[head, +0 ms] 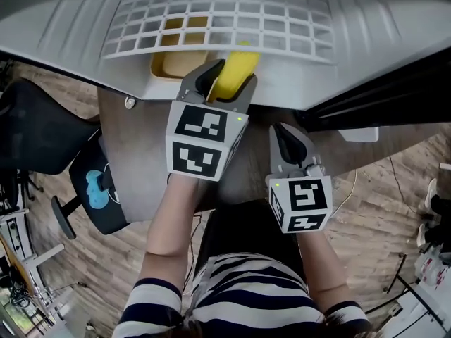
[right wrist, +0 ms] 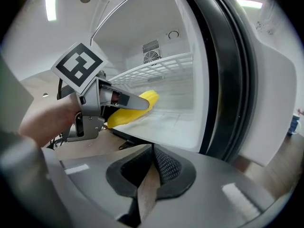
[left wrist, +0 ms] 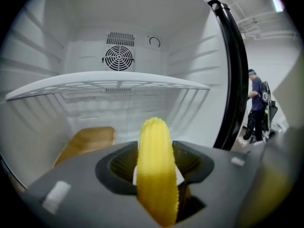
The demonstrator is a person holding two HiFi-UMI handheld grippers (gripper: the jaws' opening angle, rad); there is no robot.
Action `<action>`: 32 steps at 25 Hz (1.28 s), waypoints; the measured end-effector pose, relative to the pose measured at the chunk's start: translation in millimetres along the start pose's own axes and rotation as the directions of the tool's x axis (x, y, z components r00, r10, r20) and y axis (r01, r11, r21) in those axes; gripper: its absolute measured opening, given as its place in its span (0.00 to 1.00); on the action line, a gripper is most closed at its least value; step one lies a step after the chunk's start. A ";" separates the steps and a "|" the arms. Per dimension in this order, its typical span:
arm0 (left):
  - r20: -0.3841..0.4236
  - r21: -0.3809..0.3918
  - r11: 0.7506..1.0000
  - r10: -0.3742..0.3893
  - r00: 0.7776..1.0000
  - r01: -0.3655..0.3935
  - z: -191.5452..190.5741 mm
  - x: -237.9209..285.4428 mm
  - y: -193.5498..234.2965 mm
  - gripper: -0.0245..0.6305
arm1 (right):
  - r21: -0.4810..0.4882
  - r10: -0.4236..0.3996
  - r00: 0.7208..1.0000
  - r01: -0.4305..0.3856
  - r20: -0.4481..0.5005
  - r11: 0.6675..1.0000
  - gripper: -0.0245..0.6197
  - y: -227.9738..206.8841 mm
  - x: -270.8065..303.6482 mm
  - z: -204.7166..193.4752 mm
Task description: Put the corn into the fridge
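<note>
My left gripper (head: 229, 76) is shut on a yellow corn cob (head: 238, 70), whose tip pokes past the jaws into the open fridge, just under the white wire shelf (head: 225, 13). In the left gripper view the corn (left wrist: 156, 165) stands up between the left gripper's (left wrist: 156, 179) dark pads, in front of the white interior and the shelf (left wrist: 104, 82). The right gripper view shows the left gripper (right wrist: 135, 103) and the corn (right wrist: 148, 99) at the fridge mouth. My right gripper (head: 284, 134), lower and to the right, is shut and empty (right wrist: 153, 152).
A tan, tray-like thing (head: 176, 62) lies on the fridge floor to the corn's left (left wrist: 85, 144). A round fan vent (left wrist: 118, 57) is in the back wall. The door's black gasket (right wrist: 228, 70) runs along the right. An office chair (head: 42, 132) is at left; a person (left wrist: 256, 103) stands far off.
</note>
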State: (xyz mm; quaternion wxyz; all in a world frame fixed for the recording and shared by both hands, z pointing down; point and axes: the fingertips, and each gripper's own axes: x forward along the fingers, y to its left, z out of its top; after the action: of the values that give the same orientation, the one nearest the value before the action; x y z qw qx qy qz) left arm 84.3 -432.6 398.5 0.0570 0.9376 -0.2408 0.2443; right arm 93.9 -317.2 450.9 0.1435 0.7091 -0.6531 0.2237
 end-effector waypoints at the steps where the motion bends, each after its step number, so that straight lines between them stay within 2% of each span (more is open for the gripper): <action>1: -0.002 0.011 1.000 -0.001 1.000 0.001 1.5 3.2 -0.6 0.04 | 0.001 -0.008 1.000 0.008 0.001 1.000 0.03 -1.4 -0.2 -0.9; 8: -0.047 0.086 0.996 0.007 0.999 -0.003 1.2 27.4 -9.9 0.04 | 0.031 -0.052 0.999 0.051 0.015 0.998 0.03 -12.8 -1.6 -9.1; 16: -0.086 0.170 0.985 0.019 0.996 -0.004 3.7 49.9 -14.7 0.04 | 0.032 -0.062 0.998 0.061 0.006 0.998 0.04 -18.7 -2.0 -19.7; 24: -0.162 0.172 0.985 0.001 0.987 0.027 -8.2 65.2 -15.5 0.04 | 0.029 -0.072 0.997 0.072 0.000 0.997 0.03 -22.9 -0.9 -22.8; 32: -0.185 0.174 0.984 0.002 0.983 0.030 -13.5 68.8 -11.6 0.04 | 0.034 -0.079 0.997 0.079 -0.011 0.996 0.04 -28.1 2.6 -26.5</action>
State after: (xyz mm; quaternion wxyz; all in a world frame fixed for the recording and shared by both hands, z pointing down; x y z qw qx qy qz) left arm 136.6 -448.6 443.8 -0.0024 0.9139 -0.2053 0.3502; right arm 118.4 -303.3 477.5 0.1430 0.7357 -0.6199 0.2324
